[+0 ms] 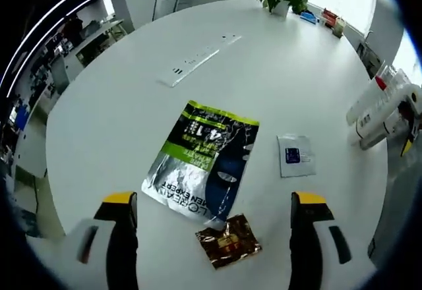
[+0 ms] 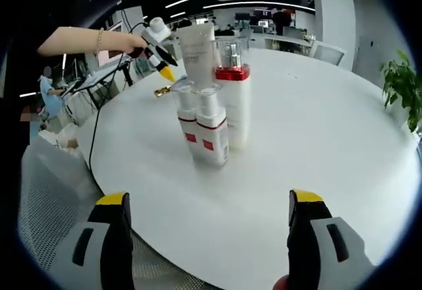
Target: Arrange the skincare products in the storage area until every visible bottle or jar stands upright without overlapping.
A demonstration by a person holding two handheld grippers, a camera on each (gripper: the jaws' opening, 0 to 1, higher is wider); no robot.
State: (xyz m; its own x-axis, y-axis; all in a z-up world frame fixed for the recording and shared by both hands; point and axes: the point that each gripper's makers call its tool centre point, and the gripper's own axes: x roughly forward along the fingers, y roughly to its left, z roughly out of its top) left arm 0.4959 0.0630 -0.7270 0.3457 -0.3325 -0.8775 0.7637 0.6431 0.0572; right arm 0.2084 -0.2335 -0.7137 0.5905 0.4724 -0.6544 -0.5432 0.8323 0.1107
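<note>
Beyond open right tongs point(image 2: 211, 227), upright bottles point(image 2: 211, 115), untouched

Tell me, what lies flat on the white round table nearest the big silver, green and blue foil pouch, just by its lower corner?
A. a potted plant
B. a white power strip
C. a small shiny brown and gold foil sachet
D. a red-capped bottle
C: in the left gripper view the small brown and gold foil sachet lies right at the lower corner of the silver, green and blue foil pouch.
</note>
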